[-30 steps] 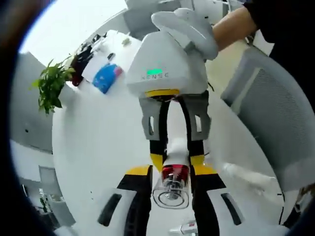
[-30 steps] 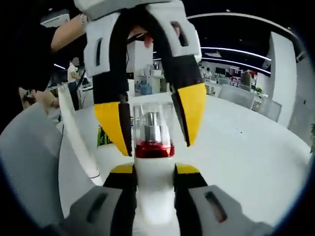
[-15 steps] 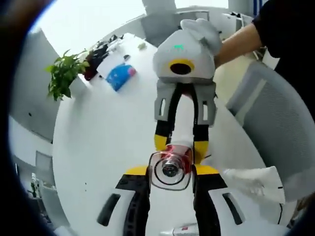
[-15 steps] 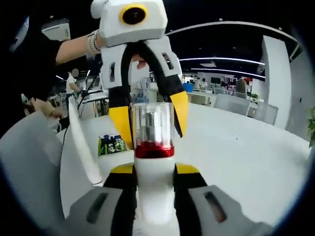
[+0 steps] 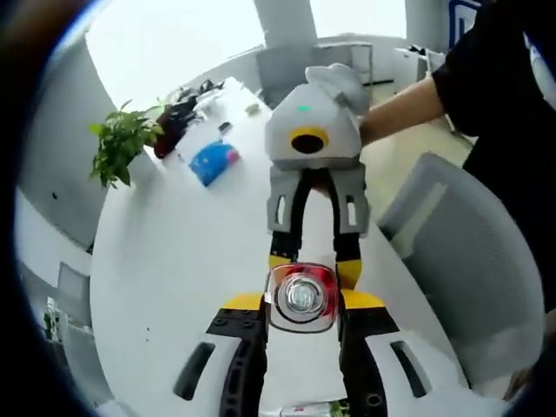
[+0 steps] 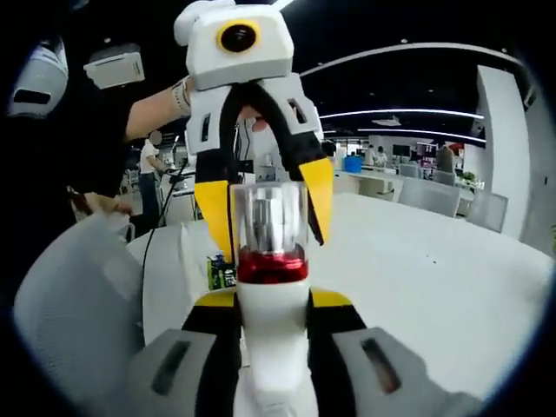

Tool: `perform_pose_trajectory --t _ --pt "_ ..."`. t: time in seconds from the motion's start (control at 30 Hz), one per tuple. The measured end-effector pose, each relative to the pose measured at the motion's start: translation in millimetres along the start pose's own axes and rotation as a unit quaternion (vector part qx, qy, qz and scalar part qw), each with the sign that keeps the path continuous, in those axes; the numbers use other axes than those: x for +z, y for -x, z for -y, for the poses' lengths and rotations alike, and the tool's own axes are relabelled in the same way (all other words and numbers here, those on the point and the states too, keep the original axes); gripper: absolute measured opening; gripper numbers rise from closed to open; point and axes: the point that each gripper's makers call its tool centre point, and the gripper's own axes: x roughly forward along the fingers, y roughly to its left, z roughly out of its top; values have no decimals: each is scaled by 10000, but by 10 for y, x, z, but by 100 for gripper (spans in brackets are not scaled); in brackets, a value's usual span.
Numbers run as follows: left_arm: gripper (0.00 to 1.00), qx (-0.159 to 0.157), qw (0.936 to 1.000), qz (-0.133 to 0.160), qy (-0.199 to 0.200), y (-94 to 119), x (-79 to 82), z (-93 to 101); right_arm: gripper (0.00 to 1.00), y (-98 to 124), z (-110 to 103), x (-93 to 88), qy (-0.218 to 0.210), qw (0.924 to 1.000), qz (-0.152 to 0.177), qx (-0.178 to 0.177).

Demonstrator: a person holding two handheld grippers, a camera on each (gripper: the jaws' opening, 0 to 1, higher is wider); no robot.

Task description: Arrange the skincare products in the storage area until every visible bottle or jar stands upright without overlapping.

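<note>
White bottle (image 6: 272, 326): body clamped between the right gripper's (image 6: 272, 300) yellow-tipped jaws, at 6 o'clock in the right gripper view; red collar and clear cap (image 6: 268, 219) point away from that camera.
Same bottle, left gripper view: cap end (image 5: 301, 297) faces the camera at 6 o'clock, held up above the table.
Left gripper (image 5: 301, 302): jaws flank the cap, one on each side; whether they press on it, I cannot tell.
Right gripper, left gripper view: (image 5: 313, 265) comes in from 12 o'clock, jaws closed on the bottle's body.
Table (image 5: 165, 261): white, round-edged, below the bottle.
Plant (image 5: 120, 143): green, at 10 o'clock.
Blue pack (image 5: 213, 161): lies on the table near the plant.
Chair (image 5: 456, 252): grey mesh, at 3 o'clock.
</note>
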Motion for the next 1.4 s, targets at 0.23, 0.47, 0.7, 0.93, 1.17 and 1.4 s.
perform_pose_trajectory --t 0.23,0.47,0.7,0.93,1.17,1.4 --pt "28 18 9996 -51 295 13 148 125 28 116 -150 37 -256 9986 135 436" --pt "28 -88 9980 -118 612 -117 125 265 28 162 -307 -143 -412 9959 -36 809" --pt "26 -256 9969 -209 718 -313 15 403 28 113 -401 -400 -226 9938 -383 1019" --pt "26 -139 9953 -269 918 -378 -64 410 28 46 -449 -482 -70 9906 -512 1265" --pt "26 13 9921 -256 1229 -407 -185 385 28 -30 -461 -538 136 9863 -684 1495" --pt "26 248 9897 -217 1395 -396 -246 341 29 -99 -447 -546 267 9824 -719 1704"
